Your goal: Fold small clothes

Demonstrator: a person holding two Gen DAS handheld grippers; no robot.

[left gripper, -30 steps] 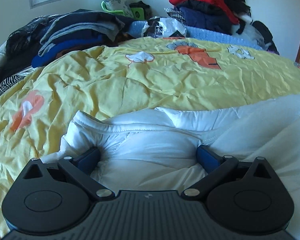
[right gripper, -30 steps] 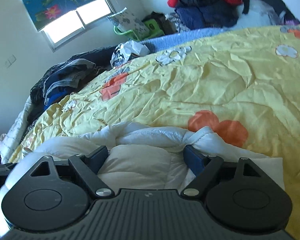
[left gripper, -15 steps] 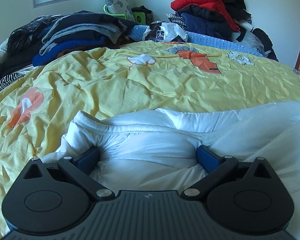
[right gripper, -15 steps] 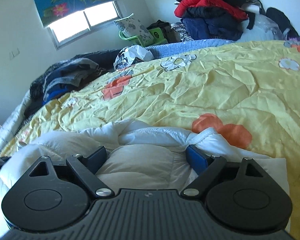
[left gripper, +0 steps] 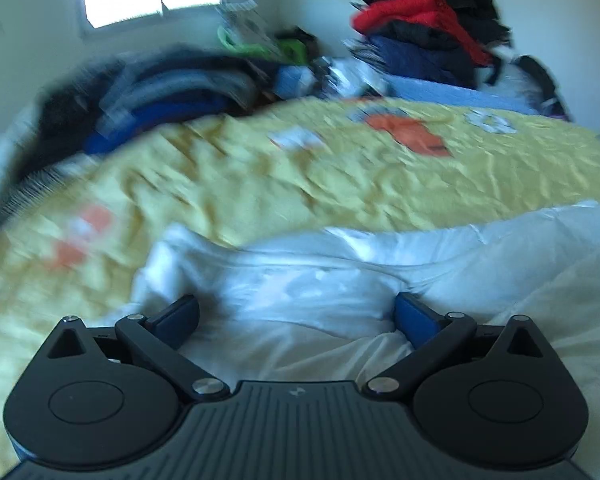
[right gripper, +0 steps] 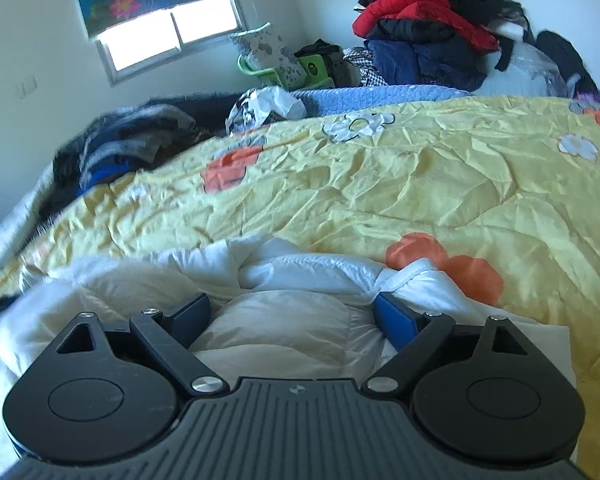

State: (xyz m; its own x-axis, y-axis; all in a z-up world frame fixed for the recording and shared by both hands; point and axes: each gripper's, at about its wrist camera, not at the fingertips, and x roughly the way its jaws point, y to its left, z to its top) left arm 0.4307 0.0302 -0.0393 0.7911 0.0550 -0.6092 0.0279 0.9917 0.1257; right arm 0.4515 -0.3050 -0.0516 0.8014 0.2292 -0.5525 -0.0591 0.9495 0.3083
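White garment [left gripper: 308, 280] bunched on yellow quilt [right gripper: 420, 184], between spread jaws of left gripper [left gripper: 296, 314] and right gripper [right gripper: 292, 314]; right just narrowed slightly; whether pads press cloth, cannot tell

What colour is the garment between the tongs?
White garment, plain with no print; clearest in the right wrist view.

White garment [right gripper: 284, 320] on a yellow quilt [right gripper: 420, 184] with orange flowers.
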